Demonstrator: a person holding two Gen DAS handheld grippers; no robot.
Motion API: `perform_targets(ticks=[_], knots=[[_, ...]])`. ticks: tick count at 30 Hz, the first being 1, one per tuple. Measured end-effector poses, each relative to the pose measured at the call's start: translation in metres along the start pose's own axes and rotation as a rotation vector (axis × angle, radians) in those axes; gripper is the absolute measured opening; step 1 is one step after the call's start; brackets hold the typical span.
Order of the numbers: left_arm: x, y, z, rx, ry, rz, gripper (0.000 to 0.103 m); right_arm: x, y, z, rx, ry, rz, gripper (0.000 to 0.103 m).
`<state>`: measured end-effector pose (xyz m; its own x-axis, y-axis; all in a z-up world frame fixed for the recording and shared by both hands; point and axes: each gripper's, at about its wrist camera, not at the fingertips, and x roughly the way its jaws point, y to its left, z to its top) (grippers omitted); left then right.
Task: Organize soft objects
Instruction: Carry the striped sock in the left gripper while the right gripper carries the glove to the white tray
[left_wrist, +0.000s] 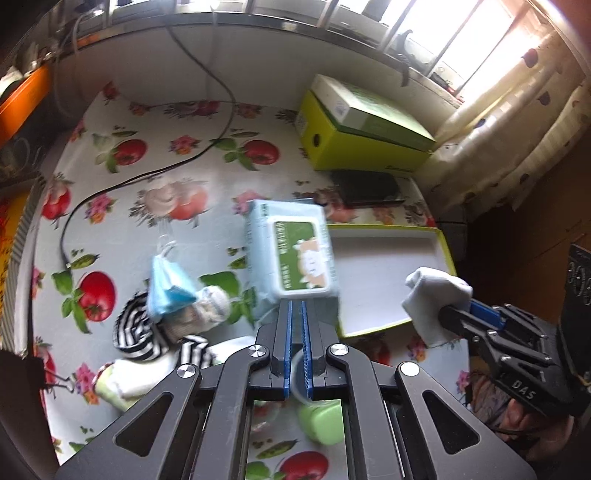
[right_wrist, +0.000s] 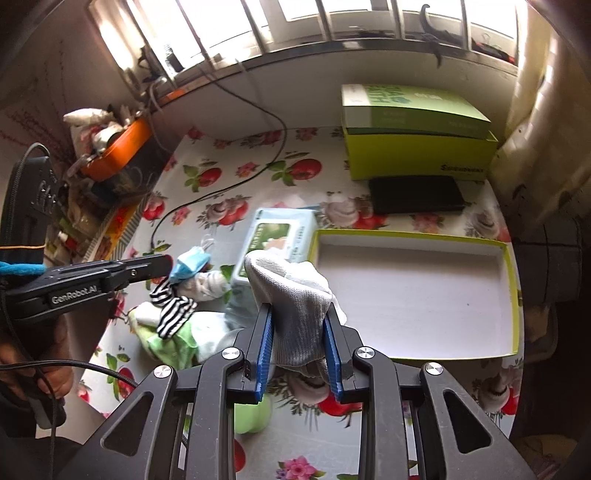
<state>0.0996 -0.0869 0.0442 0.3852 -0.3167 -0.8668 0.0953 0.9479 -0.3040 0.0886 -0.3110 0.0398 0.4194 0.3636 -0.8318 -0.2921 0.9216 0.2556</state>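
Observation:
My right gripper (right_wrist: 300, 314) is shut on a grey-white sock (right_wrist: 291, 295). It hangs at the near left corner of the shallow yellow-green box tray (right_wrist: 406, 295). The left wrist view shows this gripper (left_wrist: 456, 314) with the sock (left_wrist: 432, 295) beside the tray (left_wrist: 384, 229). My left gripper (left_wrist: 295, 306) is shut with nothing between its pads, above the near edge of a blue wet-wipes pack (left_wrist: 291, 251). Left of it lies a pile: a blue face mask (left_wrist: 166, 288), a striped sock (left_wrist: 140, 332), a pale sock (left_wrist: 210, 306) and a green-white cloth (left_wrist: 118, 380).
Two green boxes (right_wrist: 417, 147) are stacked at the back right, with a black case (right_wrist: 417, 194) in front of them. A black cable (left_wrist: 147, 173) runs across the flowered tablecloth. A green cup (right_wrist: 251, 413) stands near the front edge. Clutter lines the left side.

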Motion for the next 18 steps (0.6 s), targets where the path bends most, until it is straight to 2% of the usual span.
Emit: perform_targets(ticks=[5, 10, 12, 14, 18], knots=[[-0.001, -0.007, 0.015, 0.028, -0.016, 0.014, 0.005, -0.001, -0.019, 0.001, 0.031, -0.006, -0.004, 0.024], [-0.003, 0.033, 0.007, -0.005, 0.013, 0.1, 0.007, 0.01, -0.021, 0.003, 0.029, 0.006, 0.027, 0.024], [0.004, 0.053, -0.003, -0.044, 0.053, 0.137, 0.018, 0.015, -0.018, 0.004, 0.023, 0.013, 0.037, 0.024], [0.016, 0.071, -0.016, -0.086, 0.106, 0.138, 0.028, 0.02, -0.014, 0.005, 0.012, 0.023, 0.047, 0.024], [0.042, 0.085, -0.036, -0.123, 0.197, 0.138, 0.032, 0.026, -0.01, 0.007, 0.004, 0.04, 0.052, 0.024]])
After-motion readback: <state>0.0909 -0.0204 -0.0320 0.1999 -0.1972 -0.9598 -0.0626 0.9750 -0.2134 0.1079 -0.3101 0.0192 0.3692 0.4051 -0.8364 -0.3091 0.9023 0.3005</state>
